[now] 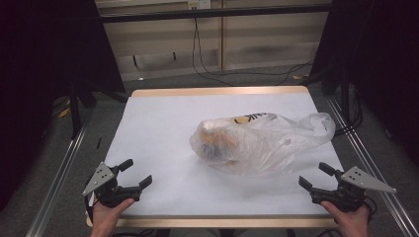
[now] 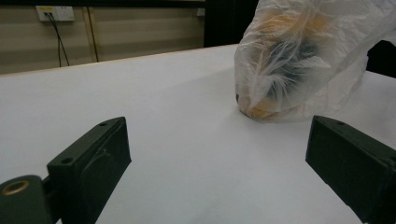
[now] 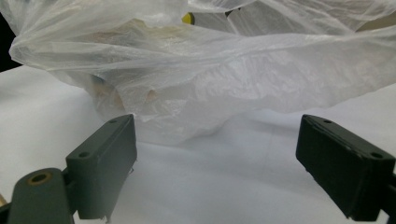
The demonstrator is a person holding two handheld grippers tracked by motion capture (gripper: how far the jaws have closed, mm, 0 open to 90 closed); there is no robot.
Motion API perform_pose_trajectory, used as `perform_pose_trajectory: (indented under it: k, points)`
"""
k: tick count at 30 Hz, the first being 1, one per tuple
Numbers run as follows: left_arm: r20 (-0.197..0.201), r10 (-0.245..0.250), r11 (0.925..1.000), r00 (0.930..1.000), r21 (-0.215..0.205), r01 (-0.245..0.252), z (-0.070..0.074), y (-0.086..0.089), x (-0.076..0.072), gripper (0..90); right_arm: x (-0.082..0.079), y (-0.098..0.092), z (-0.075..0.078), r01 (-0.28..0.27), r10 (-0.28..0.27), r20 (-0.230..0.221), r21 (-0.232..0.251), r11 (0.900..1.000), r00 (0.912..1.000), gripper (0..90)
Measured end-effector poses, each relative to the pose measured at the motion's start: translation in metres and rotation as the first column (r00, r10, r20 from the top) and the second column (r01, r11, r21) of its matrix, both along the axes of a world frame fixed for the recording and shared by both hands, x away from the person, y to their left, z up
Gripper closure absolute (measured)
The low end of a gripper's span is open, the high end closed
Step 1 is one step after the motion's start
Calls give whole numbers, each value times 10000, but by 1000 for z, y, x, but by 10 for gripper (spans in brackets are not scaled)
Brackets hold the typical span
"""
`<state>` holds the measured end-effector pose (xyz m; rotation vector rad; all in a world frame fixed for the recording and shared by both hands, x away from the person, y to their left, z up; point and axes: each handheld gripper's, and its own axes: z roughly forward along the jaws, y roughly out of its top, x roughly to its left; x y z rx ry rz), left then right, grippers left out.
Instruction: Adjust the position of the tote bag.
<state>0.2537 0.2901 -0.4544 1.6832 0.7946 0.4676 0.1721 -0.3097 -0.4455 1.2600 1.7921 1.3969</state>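
Note:
A thin, translucent plastic bag (image 1: 257,140) lies on the white table (image 1: 163,128), right of the middle, with dark and orange things blurred inside it. My left gripper (image 1: 138,174) rests near the front left corner, jaws open and nothing between them; its own view has the bag (image 2: 299,60) ahead and to the right. My right gripper (image 1: 316,175) sits near the front right corner, open as well, empty, just short of the bag (image 3: 224,79), whose crumpled lower edge lies close in front of its jaws.
The table has a wooden rim (image 1: 217,91) at the far edge. Metal rails (image 1: 59,173) run along the floor on both sides. Cables (image 1: 207,69) trail over the floor behind the table, and dark curtains stand at left and right.

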Motion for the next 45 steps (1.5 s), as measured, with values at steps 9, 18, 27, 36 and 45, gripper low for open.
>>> perform_pose_trajectory:
  k: [9,18,27,36,45]
  points:
    - [-273,-424,9967,9987,685,442,0,-4,1,114,0,1,0,-415,410,-287,-193,9990,9987,202]
    - [-462,-1040,9916,9935,730,1072,2,-18,0,213,2,1,-1,-724,714,-533,-168,9972,9960,242]
    - [-443,-1924,9780,9803,734,1953,9,-34,-1,287,2,3,0,-818,799,-647,-267,9963,9947,252]
    - [-555,-2563,9625,9650,769,2601,20,-50,0,354,2,6,0,-1080,1057,-703,-284,9938,9919,258]
    - [-761,-3426,9319,9364,991,3490,33,-69,-3,440,3,5,0,-1101,1077,-786,-266,9936,9911,249]
